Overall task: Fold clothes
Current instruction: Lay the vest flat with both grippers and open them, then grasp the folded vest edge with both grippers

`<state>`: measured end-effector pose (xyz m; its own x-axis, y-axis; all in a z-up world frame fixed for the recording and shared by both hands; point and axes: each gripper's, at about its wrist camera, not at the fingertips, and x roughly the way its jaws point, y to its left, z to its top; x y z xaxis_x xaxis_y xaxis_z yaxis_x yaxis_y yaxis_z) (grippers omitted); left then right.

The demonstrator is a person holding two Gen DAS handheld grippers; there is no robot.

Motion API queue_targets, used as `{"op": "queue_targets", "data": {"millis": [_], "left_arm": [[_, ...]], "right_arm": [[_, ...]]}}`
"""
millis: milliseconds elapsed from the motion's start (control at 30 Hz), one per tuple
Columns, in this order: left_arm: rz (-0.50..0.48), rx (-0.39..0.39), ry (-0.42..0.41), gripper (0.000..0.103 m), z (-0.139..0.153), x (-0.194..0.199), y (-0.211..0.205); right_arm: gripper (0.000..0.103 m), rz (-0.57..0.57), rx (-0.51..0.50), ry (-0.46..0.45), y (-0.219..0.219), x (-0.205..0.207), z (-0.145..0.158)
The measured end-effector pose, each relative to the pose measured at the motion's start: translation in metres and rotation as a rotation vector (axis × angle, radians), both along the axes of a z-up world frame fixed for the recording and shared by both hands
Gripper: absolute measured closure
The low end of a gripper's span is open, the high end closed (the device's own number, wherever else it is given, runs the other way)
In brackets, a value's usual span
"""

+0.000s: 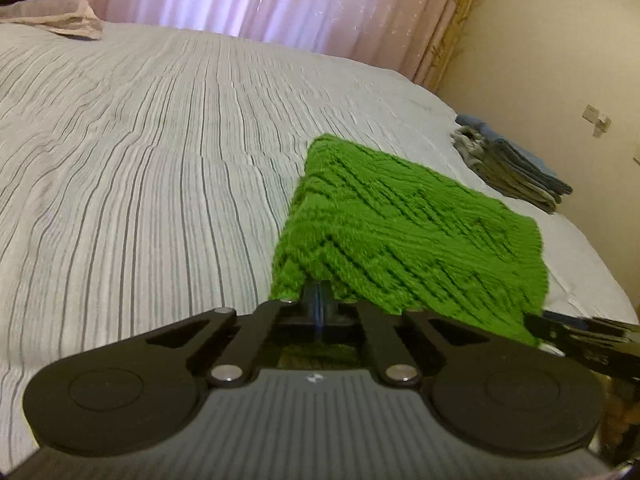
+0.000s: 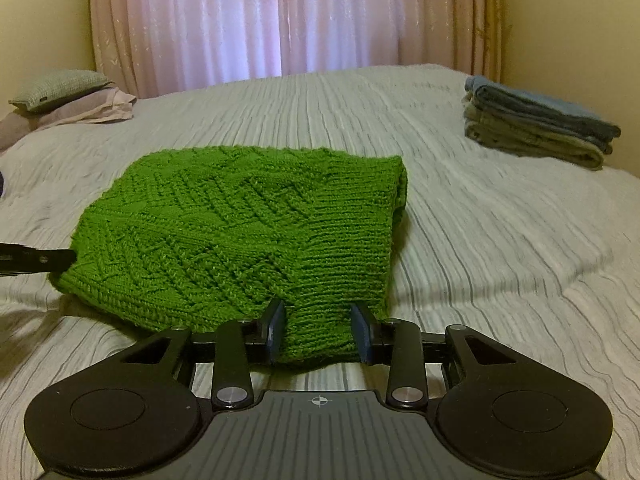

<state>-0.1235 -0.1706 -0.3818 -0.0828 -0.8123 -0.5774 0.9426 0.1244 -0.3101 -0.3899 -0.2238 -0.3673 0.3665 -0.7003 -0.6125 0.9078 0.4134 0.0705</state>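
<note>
Green knit sweater [image 2: 240, 232] lies mid-fold on the bed [image 2: 480, 240]; we pinch its near edge with the left gripper [image 1: 318, 300] pressed together and the right gripper [image 2: 319, 330] clamping a bunched hem, ready to lift together.

The right tongs [image 2: 319, 330] pinched the near edge of a folded green knit sweater [image 2: 240, 232] on the striped bed [image 2: 500, 240], folded towels [image 2: 536, 128] well apart.

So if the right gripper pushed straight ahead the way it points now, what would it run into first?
The green cable-knit sweater: its near hem already sits between the right gripper fingers, so going on would bunch the knit against the striped grey bedspread. Nothing else seems to lie in that line.
</note>
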Motion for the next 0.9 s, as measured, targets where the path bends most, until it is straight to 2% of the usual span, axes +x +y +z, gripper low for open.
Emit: {"op": "queue_targets", "data": {"millis": [133, 233, 267, 367, 400, 567, 633, 733, 800, 900], "left_arm": [[0.005, 0.009, -0.038, 0.100, -0.001, -0.006, -0.007], [0.038, 0.021, -0.030, 0.100, 0.009, -0.008, 0.002], [0.052, 0.025, -0.027, 0.100, 0.013, -0.009, 0.006], [0.088, 0.044, -0.075, 0.099, 0.033, -0.019, 0.013], [0.097, 0.052, -0.096, 0.099, 0.038, -0.023, 0.015], [0.103, 0.117, -0.191, 0.093, 0.055, -0.045, 0.028], [0.107, 0.140, -0.206, 0.088, 0.058, -0.051, 0.033], [0.116, 0.189, -0.215, 0.086, 0.057, -0.058, 0.038], [0.118, 0.209, -0.221, 0.086, 0.058, -0.063, 0.042], [0.111, 0.217, -0.237, 0.085, 0.061, -0.070, 0.051]], "right_arm": [[0.068, -0.010, 0.015, -0.011, -0.007, 0.002, -0.003], [0.068, -0.026, 0.039, -0.025, -0.009, 0.002, 0.001], [0.066, -0.034, 0.041, -0.027, -0.006, 0.001, 0.005], [0.046, -0.068, 0.042, -0.029, 0.005, -0.001, 0.018], [0.044, -0.080, 0.043, -0.031, 0.009, -0.002, 0.023], [0.044, -0.082, 0.084, -0.021, 0.025, -0.005, 0.032], [0.043, -0.087, 0.097, -0.016, 0.030, -0.006, 0.032], [0.042, -0.093, 0.133, -0.017, 0.039, -0.009, 0.032], [0.031, -0.098, 0.151, -0.024, 0.044, -0.012, 0.034], [0.029, -0.102, 0.150, -0.033, 0.054, -0.015, 0.039]]}}
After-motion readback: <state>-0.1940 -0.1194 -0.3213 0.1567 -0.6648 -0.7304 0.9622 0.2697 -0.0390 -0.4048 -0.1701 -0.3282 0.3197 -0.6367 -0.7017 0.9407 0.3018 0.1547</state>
